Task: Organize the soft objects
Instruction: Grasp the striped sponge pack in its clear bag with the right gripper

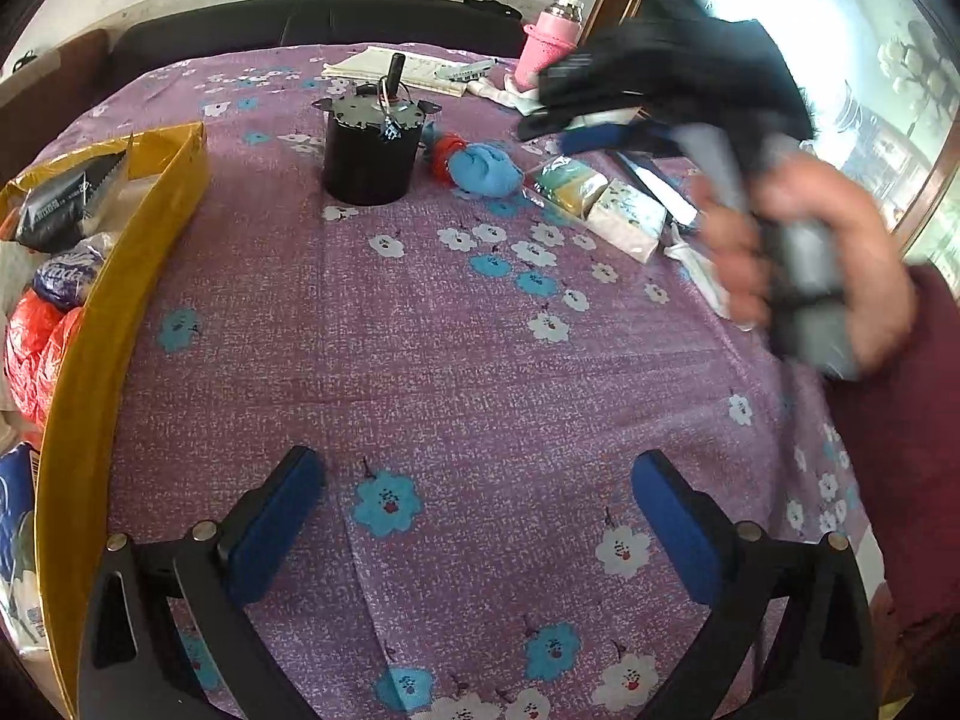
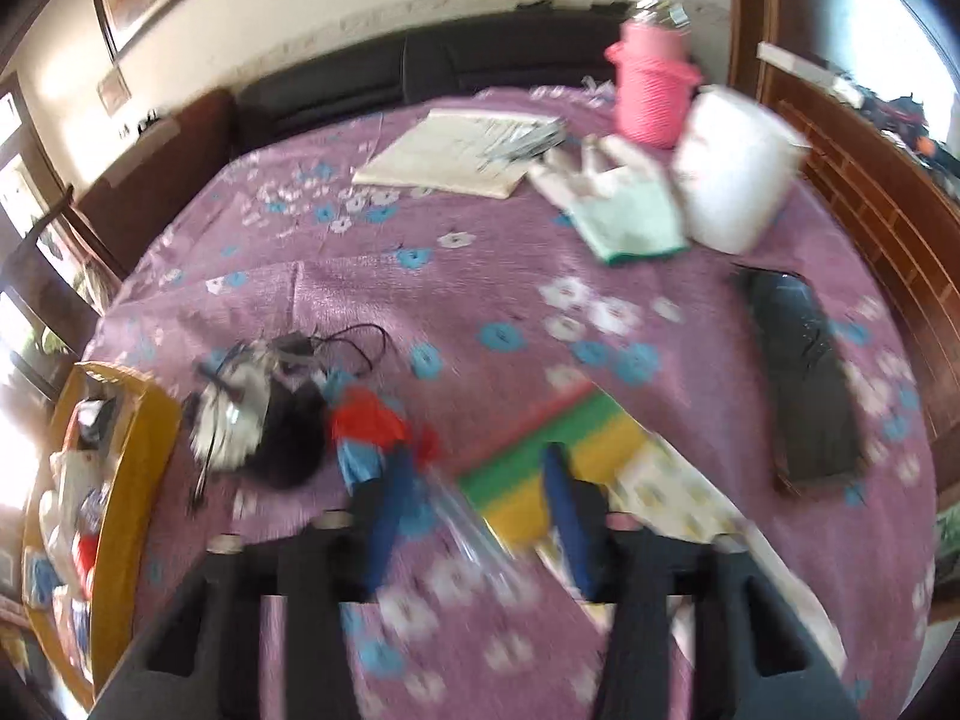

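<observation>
My left gripper (image 1: 477,516) stands wide open low over the purple floral cloth, with nothing between its blue pads. A rolled blue and red sock (image 1: 483,171) (image 2: 366,426) lies beside a black motor (image 1: 369,150). To its right lies a clear-wrapped pack (image 1: 594,198) (image 2: 516,480) of green, yellow and white pieces. A hand (image 1: 810,258) holds my right gripper (image 1: 576,138) (image 2: 477,510) over the pack's far end. In the blurred right wrist view its jaws stand narrow, with the pack's clear wrapper end pinched between them.
A yellow box (image 1: 96,372) (image 2: 129,468) at the left holds tissue packs and bags. At the far side stand a pink bottle (image 1: 549,42), papers (image 2: 462,150), a mint cloth (image 2: 630,216) and a white roll (image 2: 738,174). A flat black case (image 2: 810,372) lies at the right.
</observation>
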Available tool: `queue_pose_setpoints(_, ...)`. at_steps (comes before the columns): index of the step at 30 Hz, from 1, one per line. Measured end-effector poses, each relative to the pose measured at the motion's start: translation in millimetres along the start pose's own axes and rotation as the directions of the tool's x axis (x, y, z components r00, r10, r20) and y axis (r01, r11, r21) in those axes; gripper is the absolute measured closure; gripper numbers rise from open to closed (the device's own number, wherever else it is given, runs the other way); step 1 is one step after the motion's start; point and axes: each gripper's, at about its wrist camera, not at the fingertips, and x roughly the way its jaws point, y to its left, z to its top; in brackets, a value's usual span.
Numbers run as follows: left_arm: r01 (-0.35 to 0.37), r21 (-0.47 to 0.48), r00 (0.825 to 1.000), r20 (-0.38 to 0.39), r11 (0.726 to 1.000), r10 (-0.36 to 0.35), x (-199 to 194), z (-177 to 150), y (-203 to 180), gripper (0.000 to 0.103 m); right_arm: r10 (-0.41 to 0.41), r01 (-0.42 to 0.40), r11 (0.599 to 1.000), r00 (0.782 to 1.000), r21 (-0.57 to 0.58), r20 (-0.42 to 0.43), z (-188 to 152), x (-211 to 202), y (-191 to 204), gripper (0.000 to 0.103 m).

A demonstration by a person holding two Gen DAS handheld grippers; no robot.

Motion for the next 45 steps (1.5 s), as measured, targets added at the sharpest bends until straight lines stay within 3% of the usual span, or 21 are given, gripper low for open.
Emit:
queue_pose_setpoints(3, 0.018, -0.014, 1.000, 0.008, 1.000, -0.018, -1, 0, 3, 0.000, 0.025, -0.023, 0.999, 0.998, 0.029, -0.058, 14, 28, 5, 0.073)
queue_pose_setpoints(5, 0.026, -0.020, 1.000, 0.012, 0.999, -0.026, -1, 0, 4, 0.000, 0.086, -0.083, 0.996, 0.991, 0.033, -0.099, 16, 43, 11, 0.073)
queue_pose_setpoints(8, 0.034, -0.026, 0.999, 0.015, 0.999, -0.033, -2, -1, 5, 0.000, 0.141, -0.148, 0.988, 0.980, -0.041, -0.144, 1, 44, 27, 0.073)
queue_pose_setpoints(9, 0.036, -0.027, 0.999, 0.016, 0.999, -0.035, -2, -1, 5, 0.000, 0.163, -0.181, 0.978, 0.972, -0.101, -0.170, -10, 38, 37, 0.074)
queue_pose_setpoints(12, 0.042, -0.031, 0.999, 0.018, 0.999, -0.041, -3, -1, 6, 0.000, 0.289, -0.352, 0.913, 0.915, -0.206, -0.283, -42, 17, 54, 0.074)
queue_pose_setpoints(14, 0.045, -0.034, 0.999, 0.019, 0.998, -0.044, -4, -1, 7, 0.000, 0.317, -0.387, 0.878, 0.911, -0.282, -0.264, -56, -13, 53, 0.074)
queue_pose_setpoints(16, 0.045, -0.035, 0.999, 0.020, 0.998, -0.044, -4, -1, 6, 0.000, 0.322, -0.359, 0.904, 0.929, -0.231, -0.185, -50, -36, 28, 0.072)
queue_pose_setpoints(17, 0.044, -0.035, 0.999, 0.020, 0.998, -0.044, -4, -1, 7, 0.000, 0.281, -0.300, 0.937, 0.951, -0.180, -0.128, -42, -43, 10, 0.071)
queue_pose_setpoints(18, 0.043, -0.035, 0.999, 0.020, 0.998, -0.042, -5, -2, 6, 0.000, 0.183, -0.189, 0.974, 0.981, -0.127, -0.055, -31, -48, -11, 0.067)
queue_pose_setpoints(19, 0.042, -0.034, 0.999, 0.020, 0.999, -0.041, -6, -2, 6, 0.000, 0.103, -0.104, 0.991, 0.995, -0.089, -0.016, -23, -48, -25, 0.063)
queue_pose_setpoints(22, 0.044, -0.036, 0.999, 0.022, 0.998, -0.044, -6, -2, 6, 0.000, -0.047, 0.047, 0.999, 0.999, 0.003, 0.000, -1, -27, -53, 0.063)
queue_pose_setpoints(23, 0.046, -0.037, 0.999, 0.023, 0.998, -0.045, -6, -2, 7, 0.000, -0.063, 0.063, 0.998, 0.998, 0.025, -0.009, 5, -17, -56, 0.063)
queue_pose_setpoints(28, 0.048, -0.039, 0.999, 0.023, 0.998, -0.047, -6, -2, 8, 0.000, -0.057, 0.062, 0.996, 0.995, 0.067, -0.079, 17, 27, -47, 0.063)
queue_pose_setpoints(33, 0.056, -0.046, 0.998, 0.027, 0.997, -0.055, -6, -1, 9, 0.000, -0.019, 0.002, 0.993, 0.989, -0.118, -0.149, -9, 36, -4, 0.062)
queue_pose_setpoints(35, 0.057, -0.048, 0.998, 0.028, 0.997, -0.056, -6, -1, 9, 0.000, 0.002, -0.044, 0.973, 0.983, -0.225, -0.183, -31, 26, 15, 0.062)
queue_pose_setpoints(37, 0.059, -0.049, 0.998, 0.028, 0.997, -0.057, -6, -1, 9, 0.000, 0.060, -0.121, 0.958, 0.971, -0.259, -0.232, -50, 14, 22, 0.062)
queue_pose_setpoints(39, 0.060, -0.049, 0.998, 0.028, 0.997, -0.059, -6, -1, 10, 0.000, 0.064, -0.113, 0.966, 0.976, -0.233, -0.210, -57, 1, 20, 0.061)
queue_pose_setpoints(43, 0.051, -0.040, 0.998, 0.023, 0.998, -0.050, -6, -2, 8, 0.000, 0.055, -0.066, 0.991, 0.994, -0.115, -0.096, -70, -33, -7, 0.039)
queue_pose_setpoints(45, 0.039, -0.029, 0.999, 0.017, 0.999, -0.038, -5, -2, 6, 0.000, 0.074, -0.076, 0.996, 0.995, -0.039, -0.062, -83, -48, -23, 0.036)
